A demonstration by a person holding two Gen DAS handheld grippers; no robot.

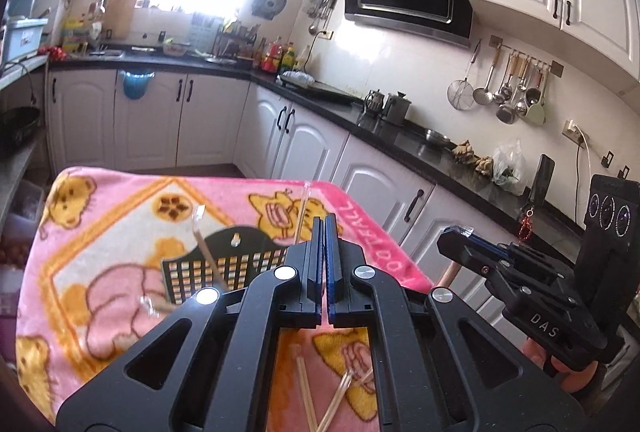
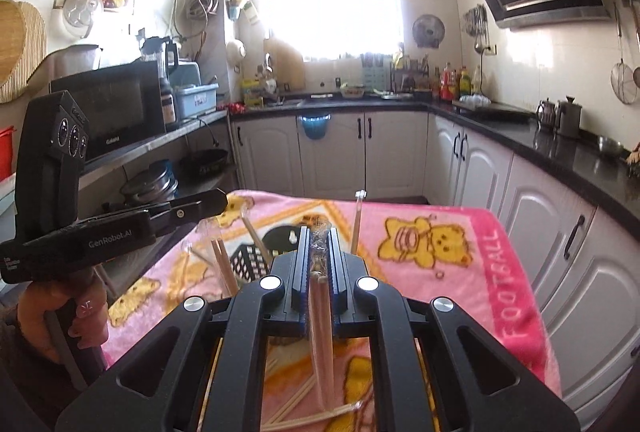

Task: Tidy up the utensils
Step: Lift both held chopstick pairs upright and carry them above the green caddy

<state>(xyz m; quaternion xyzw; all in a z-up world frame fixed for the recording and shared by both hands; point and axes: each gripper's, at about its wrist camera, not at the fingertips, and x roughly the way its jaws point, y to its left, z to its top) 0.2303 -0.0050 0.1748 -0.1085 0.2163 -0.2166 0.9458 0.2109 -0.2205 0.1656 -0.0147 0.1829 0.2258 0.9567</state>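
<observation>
A black slotted utensil basket (image 1: 224, 264) stands on the pink cartoon towel (image 1: 120, 232), with wrapped chopstick pairs (image 1: 206, 244) leaning in it. It also shows in the right wrist view (image 2: 250, 260). My left gripper (image 1: 325, 252) is shut and empty just right of the basket. My right gripper (image 2: 319, 264) is shut on a plastic-wrapped chopstick pair (image 2: 322, 316), held near the basket. More wrapped chopsticks (image 1: 332, 396) lie on the towel beneath the grippers. The right gripper's body (image 1: 520, 272) shows at the right of the left wrist view.
The towel covers a table with its far edge (image 2: 360, 201) near white cabinets. A black countertop (image 1: 420, 147) runs along the right with kettles and a bowl. Shelves with a microwave (image 2: 108, 107) stand at the left.
</observation>
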